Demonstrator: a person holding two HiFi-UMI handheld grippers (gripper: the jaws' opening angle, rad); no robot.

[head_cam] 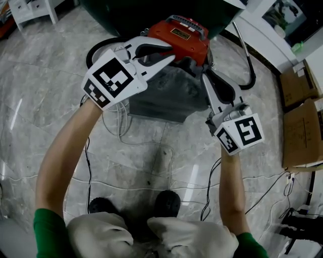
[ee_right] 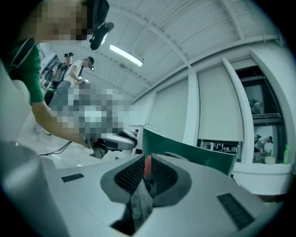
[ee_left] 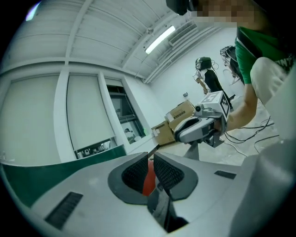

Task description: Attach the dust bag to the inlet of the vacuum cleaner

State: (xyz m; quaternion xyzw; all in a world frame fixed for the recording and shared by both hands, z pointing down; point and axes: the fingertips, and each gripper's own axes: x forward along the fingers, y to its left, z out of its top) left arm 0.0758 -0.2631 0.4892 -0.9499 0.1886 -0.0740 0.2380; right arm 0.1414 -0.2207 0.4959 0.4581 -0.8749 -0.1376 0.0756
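Observation:
A grey fabric dust bag (head_cam: 161,95) with a red plastic collar (head_cam: 179,33) hangs above the marble floor in the head view. My left gripper (head_cam: 169,53) reaches in from the left and is shut on the bag's upper edge just under the collar. My right gripper (head_cam: 207,73) is shut on the same edge from the right. In the left gripper view grey fabric (ee_left: 159,208) and red plastic (ee_left: 148,178) sit between the pads. The right gripper view shows the same fabric (ee_right: 141,203) pinched, with red (ee_right: 148,165) behind it. Both grippers point level.
A dark green body (head_cam: 126,15) lies at the top edge behind the bag, with a black hose (head_cam: 248,65) curving beside it. Cardboard boxes (head_cam: 300,121) stand at the right. Thin cables (head_cam: 212,191) trail over the floor by the person's shoes (head_cam: 166,201). Other people stand far off (ee_left: 208,78).

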